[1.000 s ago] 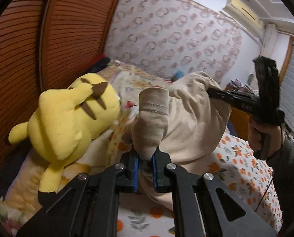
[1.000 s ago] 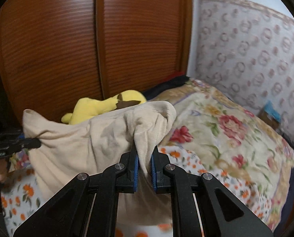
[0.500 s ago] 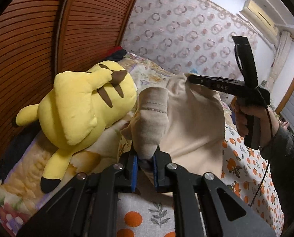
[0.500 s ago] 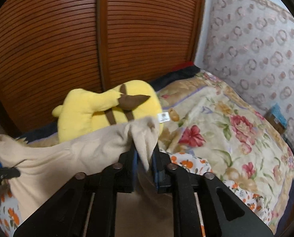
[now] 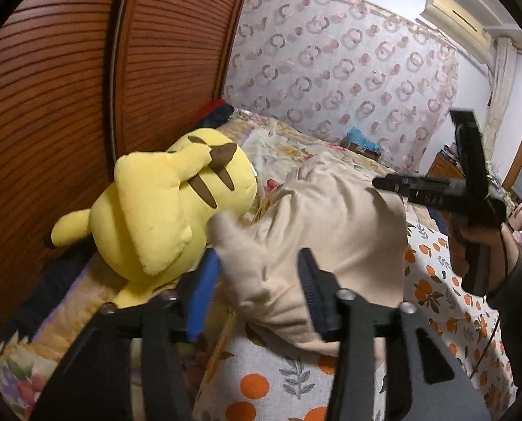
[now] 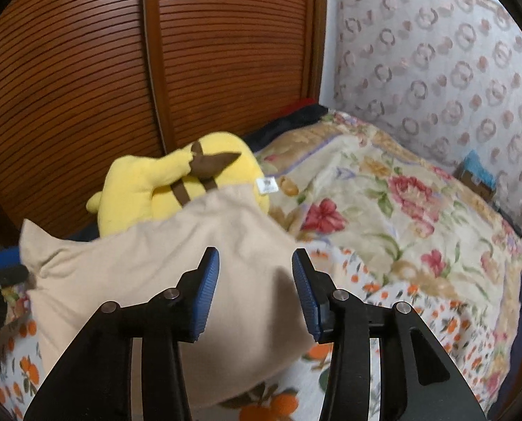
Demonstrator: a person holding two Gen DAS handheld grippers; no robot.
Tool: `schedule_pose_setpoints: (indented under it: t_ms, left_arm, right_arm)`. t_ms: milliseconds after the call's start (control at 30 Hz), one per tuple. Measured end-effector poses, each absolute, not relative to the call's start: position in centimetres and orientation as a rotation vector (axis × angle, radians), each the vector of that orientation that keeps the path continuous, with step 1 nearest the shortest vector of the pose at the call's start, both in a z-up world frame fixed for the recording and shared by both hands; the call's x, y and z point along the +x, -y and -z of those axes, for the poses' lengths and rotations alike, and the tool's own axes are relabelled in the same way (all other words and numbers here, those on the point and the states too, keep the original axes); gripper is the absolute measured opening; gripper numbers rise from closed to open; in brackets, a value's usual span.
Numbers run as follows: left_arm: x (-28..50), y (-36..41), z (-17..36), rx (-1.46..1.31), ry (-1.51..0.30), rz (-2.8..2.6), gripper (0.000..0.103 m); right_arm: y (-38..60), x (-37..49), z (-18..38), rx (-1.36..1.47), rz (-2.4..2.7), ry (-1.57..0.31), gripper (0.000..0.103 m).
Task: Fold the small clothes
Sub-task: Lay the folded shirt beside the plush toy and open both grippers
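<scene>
A small beige garment (image 5: 331,217) lies slumped on the orange-print sheet (image 5: 443,280), its left edge against a yellow plush toy (image 5: 162,210). My left gripper (image 5: 257,291) is opening. A fold of the cloth sits between its blue pads (image 5: 204,291), and they do not press it. In the right wrist view my right gripper (image 6: 257,291) is also opening just above the beige garment (image 6: 138,280), with cloth seen between the parted pads (image 6: 208,291) but not pinched. A person's hand (image 5: 471,242) holds the right gripper (image 5: 380,184) over the garment's far side.
The yellow plush toy (image 6: 176,189) lies against the slatted wooden doors (image 6: 85,87) at the left. A floral blanket (image 6: 383,210) covers the bed beyond the sheet. A blue box (image 5: 361,142) sits by the patterned curtain (image 5: 331,70).
Both grippers were shut on raised corners of the garment; now their jaws have parted and the cloth has sunk onto the bed. The right gripper has come down.
</scene>
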State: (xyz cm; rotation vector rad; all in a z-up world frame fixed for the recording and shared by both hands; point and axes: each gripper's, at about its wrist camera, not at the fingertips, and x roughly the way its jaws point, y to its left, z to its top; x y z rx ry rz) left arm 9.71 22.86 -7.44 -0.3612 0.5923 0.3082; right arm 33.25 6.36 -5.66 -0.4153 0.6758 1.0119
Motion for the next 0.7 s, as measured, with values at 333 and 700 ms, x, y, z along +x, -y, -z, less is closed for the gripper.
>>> schedule_pose_setpoints:
  t_ms: [333, 700]
  left_arm:
    - [9.6, -20.7, 4.7, -0.234, -0.561, -0.295, 0.06]
    - [9.2, -15.9, 2.4, -0.132, -0.544, -0.221, 0.06]
  right_arm:
    - [-5.0, 34.7, 8.4, -0.325, -0.945, -0.763, 0.052]
    - [2.0, 29.4, 3.7, -0.276, -0.891, -0.656, 0.052]
